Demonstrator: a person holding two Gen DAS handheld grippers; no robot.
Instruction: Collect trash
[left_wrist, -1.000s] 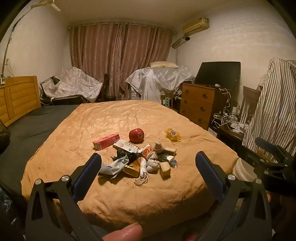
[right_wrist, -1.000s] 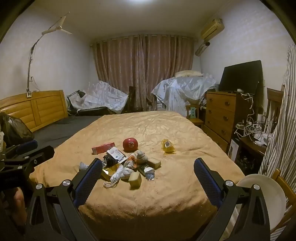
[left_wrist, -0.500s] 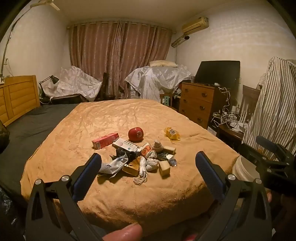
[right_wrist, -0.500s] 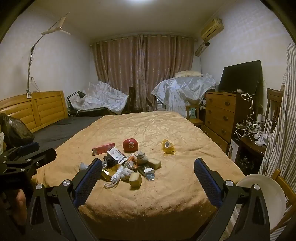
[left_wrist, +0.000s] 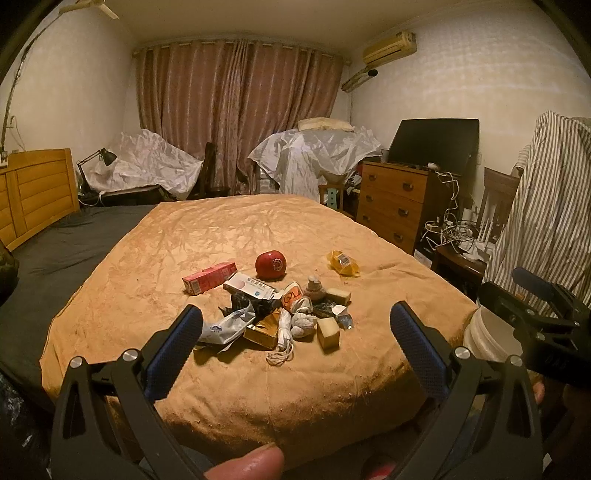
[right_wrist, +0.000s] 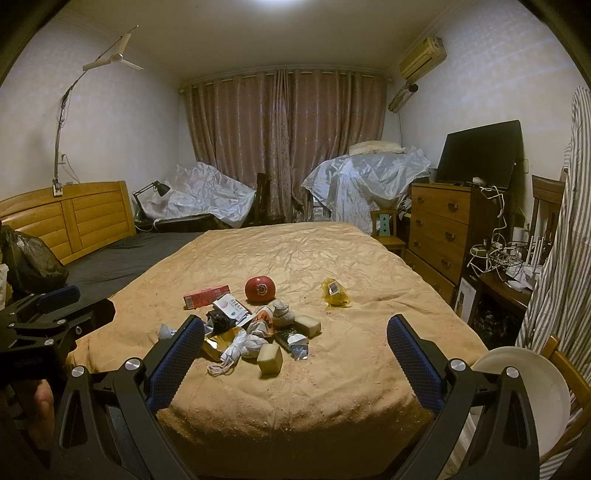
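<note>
With the left gripper (left_wrist: 293, 341) and right gripper (right_wrist: 291, 345) both spread wide and empty, the trash pile (left_wrist: 280, 314) lies mid-frame on the bedspread (left_wrist: 240, 236), so the approach step likely precedes a first pick.

Crinkled tan cloth, faintly shiny, covers the bed (right_wrist: 332, 258), with a matt grey sheet (right_wrist: 122, 264) on its left. The red ball (right_wrist: 260, 289) is glossy, the yellow wrapper (right_wrist: 334, 293) shiny plastic, the pink box (right_wrist: 205, 296) matt card. Both claws, left claw (left_wrist: 295, 332) and right claw (right_wrist: 295, 343), wear rough blue dimpled pads on matt black plastic. On the right, the dresser (right_wrist: 441, 229) is varnished wood.
</note>
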